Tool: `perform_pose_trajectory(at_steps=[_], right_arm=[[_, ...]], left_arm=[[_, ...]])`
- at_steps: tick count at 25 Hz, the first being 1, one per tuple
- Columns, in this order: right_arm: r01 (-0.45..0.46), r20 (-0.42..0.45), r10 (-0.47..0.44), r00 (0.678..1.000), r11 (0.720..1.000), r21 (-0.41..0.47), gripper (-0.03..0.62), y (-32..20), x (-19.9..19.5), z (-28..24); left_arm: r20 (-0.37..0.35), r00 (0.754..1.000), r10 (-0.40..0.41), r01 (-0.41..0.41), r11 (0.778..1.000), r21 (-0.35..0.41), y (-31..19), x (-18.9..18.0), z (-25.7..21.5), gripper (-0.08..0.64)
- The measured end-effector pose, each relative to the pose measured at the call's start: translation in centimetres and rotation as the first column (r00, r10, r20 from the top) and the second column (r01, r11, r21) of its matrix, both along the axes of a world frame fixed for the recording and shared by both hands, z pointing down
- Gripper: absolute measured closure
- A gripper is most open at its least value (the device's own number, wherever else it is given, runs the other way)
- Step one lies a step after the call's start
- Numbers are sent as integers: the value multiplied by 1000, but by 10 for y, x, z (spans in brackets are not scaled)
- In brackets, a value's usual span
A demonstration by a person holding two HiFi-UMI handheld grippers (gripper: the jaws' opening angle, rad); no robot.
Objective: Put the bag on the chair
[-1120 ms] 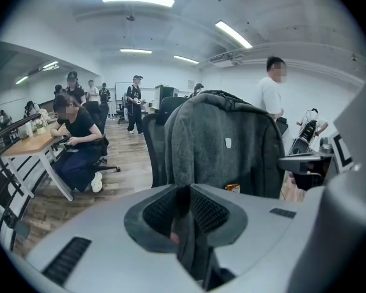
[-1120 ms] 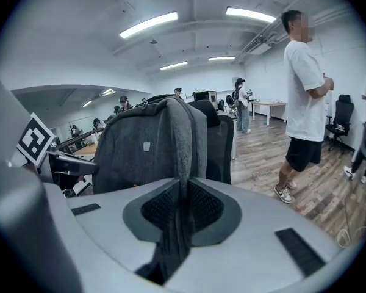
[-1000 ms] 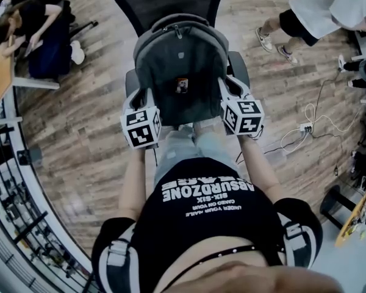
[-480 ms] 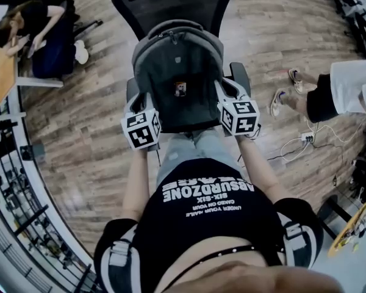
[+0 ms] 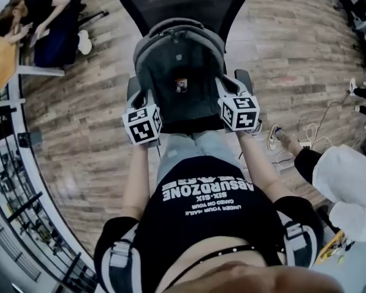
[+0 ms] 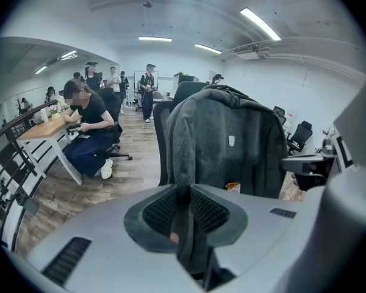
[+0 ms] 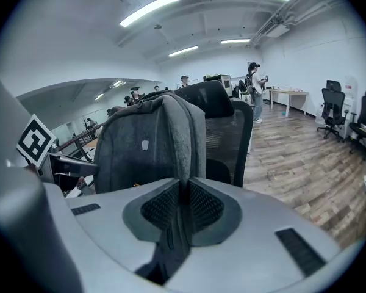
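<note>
**Grey bag (image 5: 180, 60) stands on the black chair (image 5: 183, 2), both tongs pinching it**

The bag is upright, its zipped top leaning against the chair's mesh back and its base down between the armrests. From above I cannot tell whether its base bears fully on the chair.

The left gripper (image 6: 184, 209) has its jaws pressed together on a dark fold of the bag's fabric at the bag's left lower edge. The right gripper (image 7: 183, 206) pinches a like fold on the right side, and the fabric runs down between its ribbed pads. Neither pair of jaws stands spread.

The placing step looks almost done, since the bag is where the task wants it and only the release remains. The next move likely calls for letting the weight settle first. After that both pairs of jaws open and draw back toward the person without tugging the fabric. The bag is tall and soft, so it could slump forward off the chair if one side is freed well ahead of the other.
</note>
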State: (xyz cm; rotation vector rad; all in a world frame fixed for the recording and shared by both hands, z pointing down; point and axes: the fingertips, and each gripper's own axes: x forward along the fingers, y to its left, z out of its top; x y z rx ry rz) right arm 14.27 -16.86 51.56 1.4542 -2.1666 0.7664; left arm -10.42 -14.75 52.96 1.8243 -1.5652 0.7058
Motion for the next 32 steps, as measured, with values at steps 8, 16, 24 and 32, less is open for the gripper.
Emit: perform_pose_trajectory(at_steps=[8,16,24,32], right_arm=[[21,6,-21,1000,1000,-22,537,-34,-7,16],[39,6,-39,999,998,-47,537,-64,-11,31],[53,-4,-54,999,996,-75,537,-86,-13,45],[48,-3,-49,999,994,-96,537,-102,-12,57]], left_arm=[[10,1000,-22,22,1000,-6,-31,-8,12,485],[20,999,-26,27,999,-26,-56,-13,25,485],[33,999,-27,28,999,-40,-79,-16,39,485],[42,999,-19,21,998,-56,-95,-15,51,485]])
